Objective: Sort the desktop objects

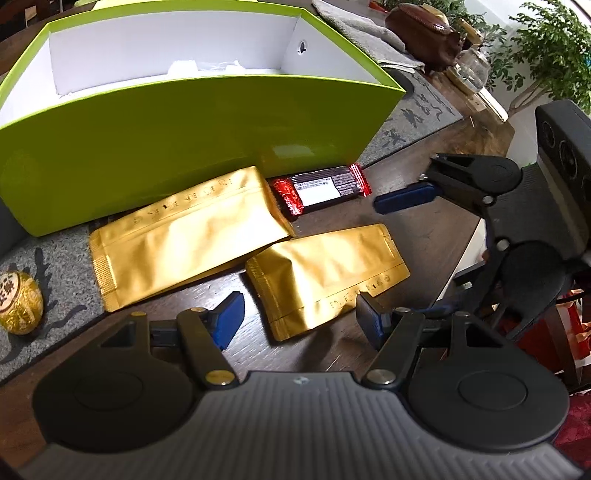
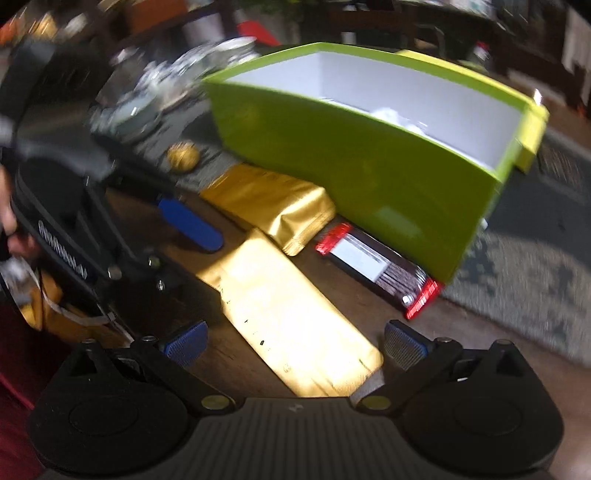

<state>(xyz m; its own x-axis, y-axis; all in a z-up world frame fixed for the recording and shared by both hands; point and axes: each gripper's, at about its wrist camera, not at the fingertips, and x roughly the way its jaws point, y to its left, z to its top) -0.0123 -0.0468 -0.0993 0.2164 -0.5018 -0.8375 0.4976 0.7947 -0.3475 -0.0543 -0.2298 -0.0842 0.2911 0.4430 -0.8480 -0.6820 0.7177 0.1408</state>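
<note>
A lime-green open box (image 1: pixel 184 140) with a white inside stands at the back of the dark table; it also shows in the right wrist view (image 2: pixel 369 173). In front of it lie two gold pouches, a far one (image 1: pixel 184 236) and a near one (image 1: pixel 325 277), and a red-and-brown snack bar (image 1: pixel 321 188). My left gripper (image 1: pixel 299 321) is open, just over the near pouch's lower edge. My right gripper (image 2: pixel 295 347) is open, straddling the near pouch (image 2: pixel 295 317); the bar (image 2: pixel 376 269) lies ahead right. The right wrist view is blurred.
A gold foil ball (image 1: pixel 18 302) sits on the grey patterned mat (image 1: pixel 55 266) at left. The right gripper's body (image 1: pixel 517 206) stands at the table's right edge. A grey cloth (image 1: pixel 362 33), brown teaware (image 1: pixel 424 33) and potted plants (image 1: pixel 543 48) lie behind.
</note>
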